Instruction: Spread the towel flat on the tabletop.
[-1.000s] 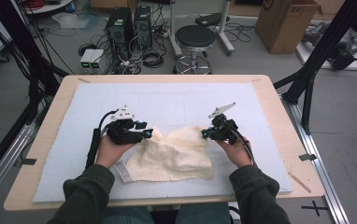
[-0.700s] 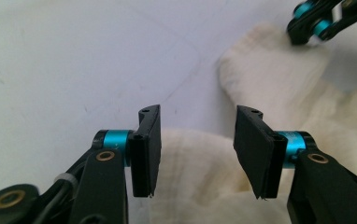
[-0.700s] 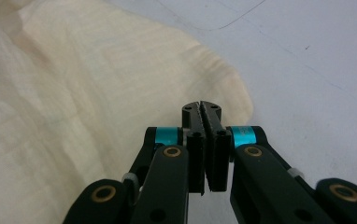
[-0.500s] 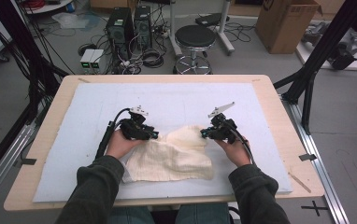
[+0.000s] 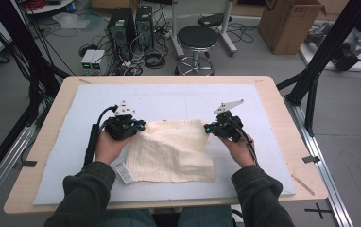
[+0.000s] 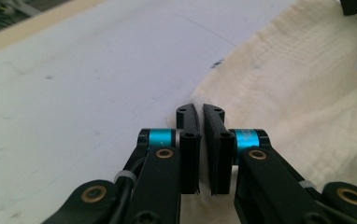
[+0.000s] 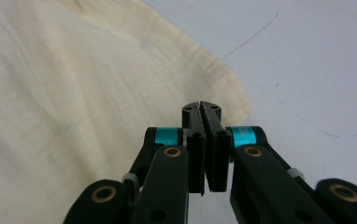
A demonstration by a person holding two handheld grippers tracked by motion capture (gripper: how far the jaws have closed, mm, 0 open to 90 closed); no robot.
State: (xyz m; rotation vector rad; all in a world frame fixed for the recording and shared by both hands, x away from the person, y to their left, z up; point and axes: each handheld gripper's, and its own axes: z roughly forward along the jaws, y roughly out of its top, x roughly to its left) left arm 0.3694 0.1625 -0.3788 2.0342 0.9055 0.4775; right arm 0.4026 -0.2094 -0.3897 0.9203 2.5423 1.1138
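Note:
A cream cloth point(image 5: 171, 151) lies spread on the white board, with a label point(image 5: 123, 172) at its near left corner. My left gripper point(image 5: 144, 126) is at the cloth's far left corner. Its jaws have just been closing, and in the left gripper view the left gripper point(image 6: 200, 112) is shut with the cloth point(image 6: 307, 93) pinched between the pads. My right gripper point(image 5: 208, 127) holds the far right corner. In the right gripper view the right gripper point(image 7: 201, 108) is shut on the edge of the cloth point(image 7: 74, 93).
The white board point(image 5: 169, 97) covers most of the wooden table point(image 5: 282, 94). Beyond the far edge stand a black stool point(image 5: 196, 38), computer towers point(image 5: 124, 26) with cables and a cardboard box point(image 5: 289, 23). Black frame posts point(image 5: 318, 71) rise at both sides.
My left gripper reached right onto the bunched cloth, closed on its corner and drew it back left. The cloth now lies flatter and wider. The right gripper has stayed put.

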